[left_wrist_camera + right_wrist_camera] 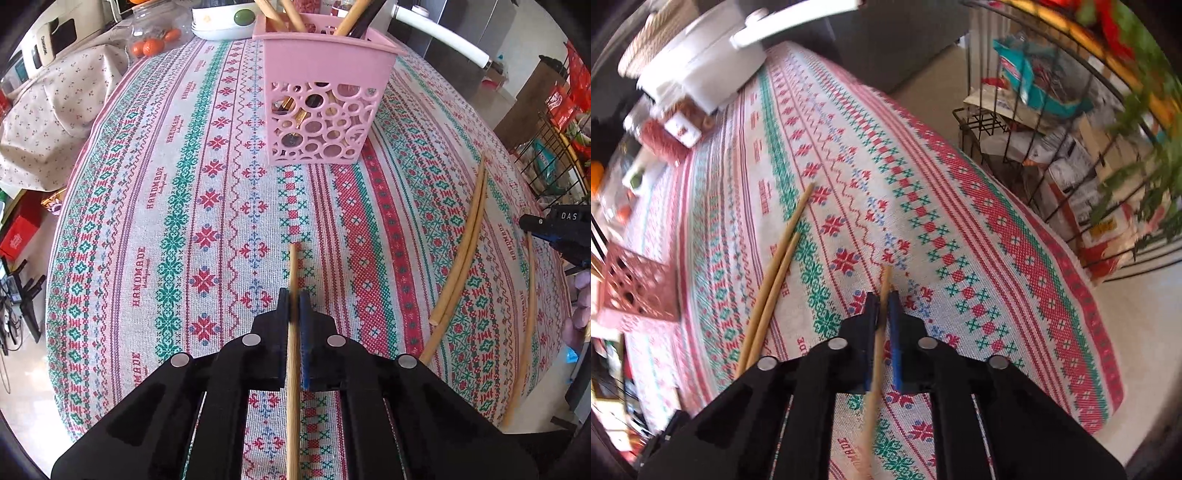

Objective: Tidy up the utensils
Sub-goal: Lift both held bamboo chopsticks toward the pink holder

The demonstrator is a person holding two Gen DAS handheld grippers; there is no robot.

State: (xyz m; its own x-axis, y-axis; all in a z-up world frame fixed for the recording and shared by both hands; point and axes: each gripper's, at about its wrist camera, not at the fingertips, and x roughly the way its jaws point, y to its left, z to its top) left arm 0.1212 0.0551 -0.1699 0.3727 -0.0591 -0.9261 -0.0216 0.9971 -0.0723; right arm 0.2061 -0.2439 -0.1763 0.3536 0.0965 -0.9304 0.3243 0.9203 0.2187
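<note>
You are clamping one chopstick (293, 354) in left gripper (294, 306), another chopstick (879, 332) in right gripper (882, 306); fingers closed tight, pink basket (321, 99) standing on table (166, 221).

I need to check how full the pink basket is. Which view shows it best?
The left wrist view: the pink basket stands upright near centre, sharp, with chopsticks sticking out of its top. The right wrist view shows only a blurred part at its left edge.

Both wrist views look steeply down, sharing the tablecloth (207, 206) (close).
</note>
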